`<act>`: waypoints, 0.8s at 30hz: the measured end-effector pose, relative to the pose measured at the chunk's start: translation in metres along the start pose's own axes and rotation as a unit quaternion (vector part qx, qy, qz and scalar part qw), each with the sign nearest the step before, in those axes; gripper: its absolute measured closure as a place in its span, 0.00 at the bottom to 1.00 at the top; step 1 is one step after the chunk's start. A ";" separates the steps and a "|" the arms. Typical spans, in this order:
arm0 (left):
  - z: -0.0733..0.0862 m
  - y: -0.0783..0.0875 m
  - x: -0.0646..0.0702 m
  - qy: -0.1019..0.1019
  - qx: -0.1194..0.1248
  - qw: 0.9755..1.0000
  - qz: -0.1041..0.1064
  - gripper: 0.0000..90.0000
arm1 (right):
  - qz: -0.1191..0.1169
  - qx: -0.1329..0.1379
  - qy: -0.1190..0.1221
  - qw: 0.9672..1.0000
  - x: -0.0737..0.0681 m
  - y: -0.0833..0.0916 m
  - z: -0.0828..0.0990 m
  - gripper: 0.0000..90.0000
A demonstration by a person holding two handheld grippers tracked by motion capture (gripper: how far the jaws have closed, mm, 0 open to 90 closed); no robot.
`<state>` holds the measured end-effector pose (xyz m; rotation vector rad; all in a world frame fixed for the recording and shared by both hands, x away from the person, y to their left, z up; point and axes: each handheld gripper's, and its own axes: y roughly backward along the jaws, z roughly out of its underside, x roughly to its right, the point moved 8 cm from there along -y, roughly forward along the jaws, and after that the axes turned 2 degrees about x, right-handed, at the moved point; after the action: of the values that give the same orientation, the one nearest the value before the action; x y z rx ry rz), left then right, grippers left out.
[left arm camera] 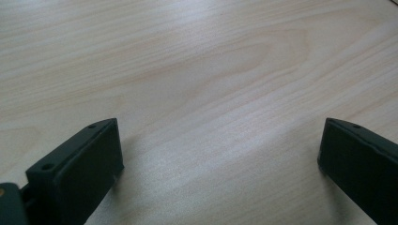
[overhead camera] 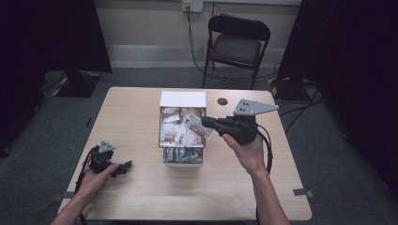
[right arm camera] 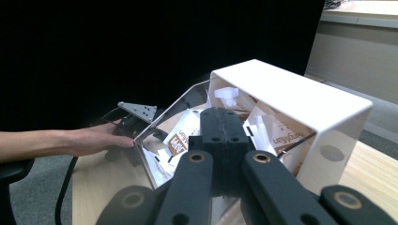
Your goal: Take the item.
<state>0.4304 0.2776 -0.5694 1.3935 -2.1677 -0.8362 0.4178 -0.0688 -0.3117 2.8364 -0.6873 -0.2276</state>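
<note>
High view: we see the right gripper [overhead camera: 206, 123] held above the clear box [overhead camera: 183, 157] at the middle of the desk [overhead camera: 136, 187], its jaws pinching a white-and-brown sachet [overhead camera: 196, 126] lifted just over the other sachets [overhead camera: 172, 133] that fill the box. The box has a white lid [overhead camera: 183, 99] at its far end (the near end is transparent). In the right gripper view we find the jaws pressed together, the sachet [right arm camera: 180, 133] showing just beyond them over the box [right arm camera: 300, 122]. The left gripper [overhead camera: 123, 168] rests on the desk at the near left, well apart from the box; in the left gripper view its jaws stand spread over bare wood [left arm camera: 211, 84], holding nothing.
</note>
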 end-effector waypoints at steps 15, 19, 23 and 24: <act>0.000 0.000 0.000 0.000 0.000 1.000 0.000 0.00 | 0.026 -0.001 0.007 1.000 0.006 0.025 -0.006 1.00; 0.000 0.000 0.000 0.000 0.000 1.000 0.000 0.00 | 0.034 -0.003 0.004 0.999 0.010 0.032 -0.002 1.00; 0.000 0.000 0.000 -0.001 -0.001 1.000 -0.001 0.00 | 0.041 -0.004 0.001 0.999 0.015 0.038 0.002 1.00; 0.000 0.000 0.000 -0.001 -0.001 1.000 -0.001 0.00 | 0.041 -0.004 0.001 0.999 0.015 0.038 0.002 1.00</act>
<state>0.4301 0.2780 -0.5693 1.3941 -2.1666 -0.8418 0.4138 -0.1092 -0.3059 2.7929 -0.7999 -0.2133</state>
